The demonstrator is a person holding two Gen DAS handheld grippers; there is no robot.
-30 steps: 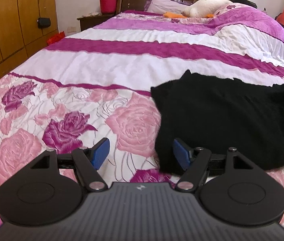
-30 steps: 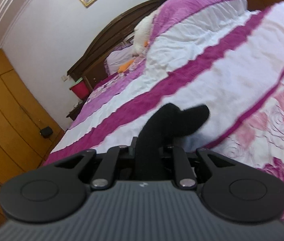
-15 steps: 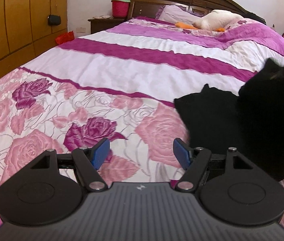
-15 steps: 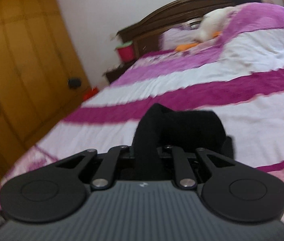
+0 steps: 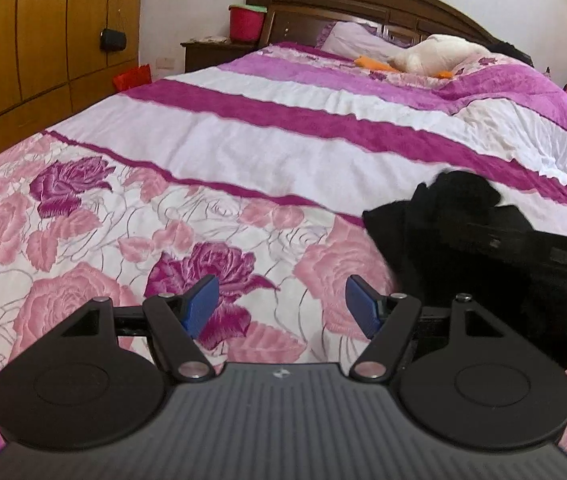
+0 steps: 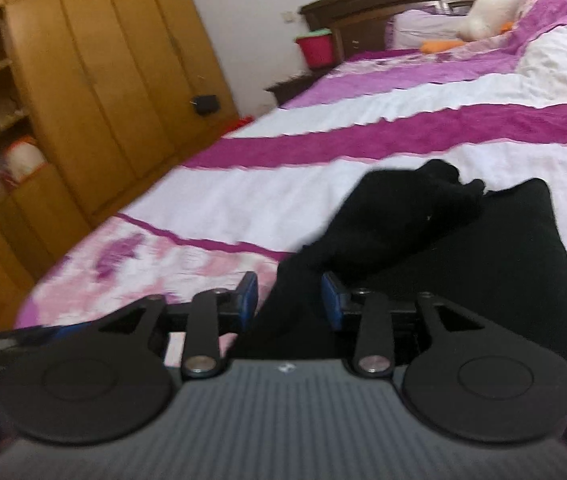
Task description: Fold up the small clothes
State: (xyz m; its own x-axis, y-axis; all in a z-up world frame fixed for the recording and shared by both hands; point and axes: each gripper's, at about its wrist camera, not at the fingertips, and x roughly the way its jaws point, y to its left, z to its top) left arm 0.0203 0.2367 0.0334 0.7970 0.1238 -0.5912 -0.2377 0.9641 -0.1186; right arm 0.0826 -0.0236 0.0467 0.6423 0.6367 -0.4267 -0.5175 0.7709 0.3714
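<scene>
both of my grippers are over the bed (image 5: 267, 152). right gripper (image 6: 289, 296) has its blue pads apart, with a strip of the black cloth (image 6: 463, 248) running loose between them, so i can lay the flap down on itself. left gripper (image 5: 279, 304) is wide apart and empty, waiting beside it.

Bedspread (image 5: 243, 152): white with magenta stripes, pink and purple roses near the foot. Garment (image 6: 463, 248): plain black, apparently unpatterned in the blur. Gripper pads (image 5: 199, 306): blue. Wardrobe (image 5: 23, 40): yellow-brown wood. Bucket (image 5: 246, 22): red.
</scene>
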